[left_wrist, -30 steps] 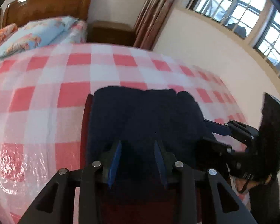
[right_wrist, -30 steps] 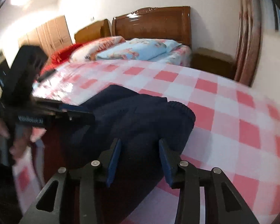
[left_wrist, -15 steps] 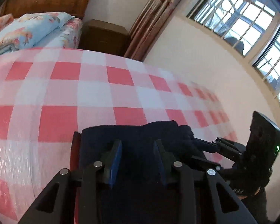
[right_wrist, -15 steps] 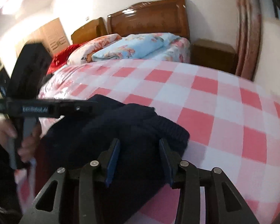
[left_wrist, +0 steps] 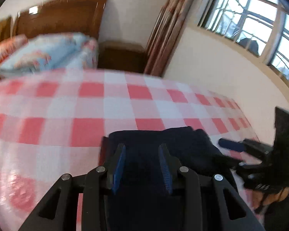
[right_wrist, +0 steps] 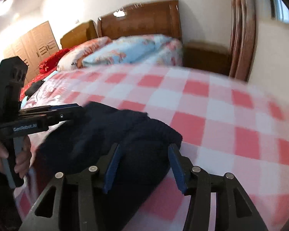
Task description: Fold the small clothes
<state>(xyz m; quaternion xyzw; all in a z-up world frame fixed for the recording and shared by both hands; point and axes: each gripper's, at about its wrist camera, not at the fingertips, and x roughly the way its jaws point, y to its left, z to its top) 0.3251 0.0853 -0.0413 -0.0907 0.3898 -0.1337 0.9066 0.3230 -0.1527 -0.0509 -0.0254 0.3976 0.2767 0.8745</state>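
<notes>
A dark navy knitted garment (left_wrist: 156, 144) lies folded in a bundle on the red-and-white checked cloth (left_wrist: 90, 107); it also shows in the right wrist view (right_wrist: 109, 134). My left gripper (left_wrist: 142, 154) is open, its blue pads either side of the garment's near part. My right gripper (right_wrist: 144, 154) is open over the garment's right end with its ribbed hem. Each gripper shows in the other's view: the right one (left_wrist: 233, 150) at the garment's right edge, the left one (right_wrist: 67, 109) at its left edge.
A wooden headboard (right_wrist: 140, 21), floral pillows (right_wrist: 125, 52) and a brown bedside cabinet (left_wrist: 121, 57) stand behind the checked surface. Curtains (left_wrist: 167, 30) and a window (left_wrist: 260, 19) are at the right. Wardrobes (right_wrist: 32, 44) stand at the far left.
Both grippers have pulled back and risen a little from the garment, and their jaws have widened. The garment stays folded on the cloth.
</notes>
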